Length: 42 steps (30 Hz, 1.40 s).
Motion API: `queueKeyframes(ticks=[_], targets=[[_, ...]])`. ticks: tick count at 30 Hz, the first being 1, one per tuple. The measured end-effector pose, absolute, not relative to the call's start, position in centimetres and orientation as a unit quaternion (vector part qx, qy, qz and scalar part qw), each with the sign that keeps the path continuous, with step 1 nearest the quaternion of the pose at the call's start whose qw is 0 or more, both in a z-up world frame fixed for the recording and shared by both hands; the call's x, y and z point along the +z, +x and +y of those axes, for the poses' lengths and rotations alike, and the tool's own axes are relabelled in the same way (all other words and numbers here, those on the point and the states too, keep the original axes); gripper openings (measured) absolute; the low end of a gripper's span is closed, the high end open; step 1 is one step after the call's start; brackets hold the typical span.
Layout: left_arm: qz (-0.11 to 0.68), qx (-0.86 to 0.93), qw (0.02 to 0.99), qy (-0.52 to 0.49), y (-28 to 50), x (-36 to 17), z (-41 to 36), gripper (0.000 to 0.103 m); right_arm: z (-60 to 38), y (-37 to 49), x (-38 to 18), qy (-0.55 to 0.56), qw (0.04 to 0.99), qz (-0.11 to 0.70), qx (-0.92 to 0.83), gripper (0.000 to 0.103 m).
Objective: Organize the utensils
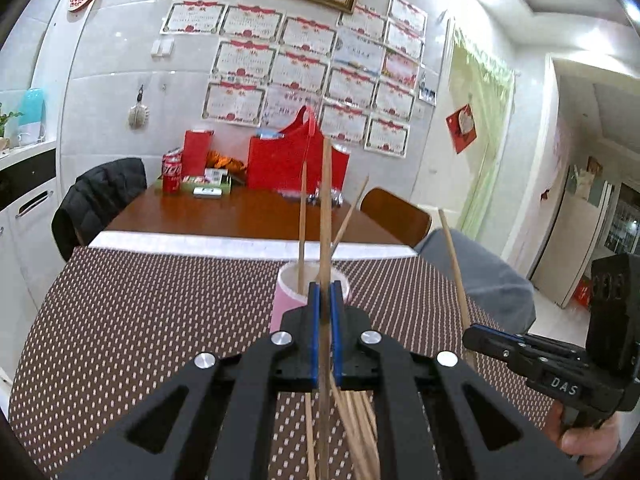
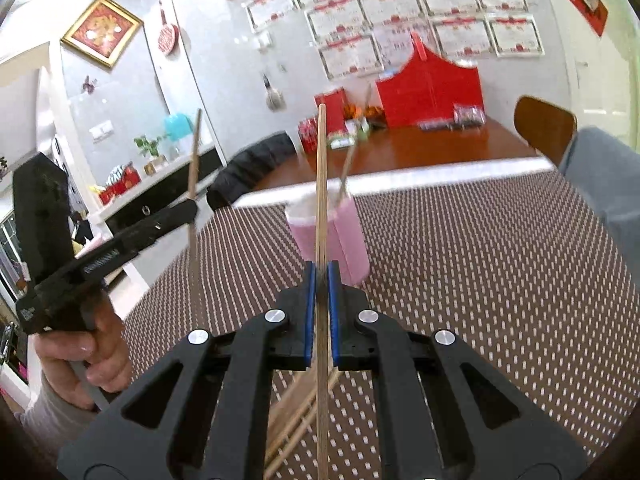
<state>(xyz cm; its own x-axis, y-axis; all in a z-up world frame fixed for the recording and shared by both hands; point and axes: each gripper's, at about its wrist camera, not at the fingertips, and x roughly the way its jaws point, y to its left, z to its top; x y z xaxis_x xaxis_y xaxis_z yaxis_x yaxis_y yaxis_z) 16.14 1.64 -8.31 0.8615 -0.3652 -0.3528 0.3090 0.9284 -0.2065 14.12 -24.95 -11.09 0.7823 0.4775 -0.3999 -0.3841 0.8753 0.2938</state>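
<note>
My left gripper (image 1: 326, 292) is shut on a wooden chopstick (image 1: 326, 208) that stands upright between its blue pads. Just behind it is a pink cup (image 1: 286, 300) with two chopsticks leaning in it. Several loose chopsticks (image 1: 356, 432) lie on the dotted mat under the jaws. My right gripper (image 2: 321, 270) is shut on another upright chopstick (image 2: 321, 184), with the pink cup (image 2: 344, 240) ahead of it. Each view shows the other gripper from the side, raised above the mat: the right gripper (image 1: 470, 338) with its stick (image 1: 454, 268), and the left gripper (image 2: 192, 208) with its stick (image 2: 195, 152).
A brown dotted mat (image 1: 140, 320) covers the near table. Red gift bags (image 1: 292, 160), a cola can (image 1: 172, 174) and boxes stand at the far end. A jacket-draped chair (image 1: 100, 200) is on the left. A wooden chair (image 1: 396, 216) and a person's grey-clad knee (image 1: 492, 276) are on the right.
</note>
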Motion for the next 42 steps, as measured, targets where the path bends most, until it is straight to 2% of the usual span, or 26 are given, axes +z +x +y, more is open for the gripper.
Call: queueKeyframes(ticks=[8, 17, 28, 38, 40, 41, 42], targets=[[0.156, -0.181, 0.967, -0.091, 20.3, -4.1, 2.2, 0.005, -23.0, 19.1, -5.5, 0.099, 0.95, 0.172, 0.241, 0.006], [0.084, -0.193, 0.973, -0.099, 26.1, -0.1, 0.8, 0.005, -21.1, 25.2, -2.3, 0.111, 0.961, 0.116, 0.227, 0.006], [0.098, -0.174, 0.974, -0.103, 32.1, -3.6, -0.2, 0.005, -19.8, 30.3, -4.7, 0.122, 0.961, 0.111, 0.224, 0.006], [0.135, -0.167, 0.973, -0.081, 33.1, -7.6, -0.1, 0.005, -19.3, 31.2, -8.3, 0.119, 0.955, 0.151, 0.227, 0.007], [0.137, -0.161, 0.974, -0.075, 32.6, -7.8, 0.0, 0.008, -19.3, 30.7, -8.2, 0.119, 0.954, 0.16, 0.226, 0.008], [0.137, -0.16, 0.975, -0.072, 32.2, -7.7, 0.1, 0.023, -19.4, 30.6, -8.1, 0.12, 0.954, 0.159, 0.224, 0.017], [0.135, -0.155, 0.976, -0.07, 31.8, -7.5, 0.2, 0.028, -19.9, 29.9, -7.9, 0.125, 0.956, 0.153, 0.217, 0.041]])
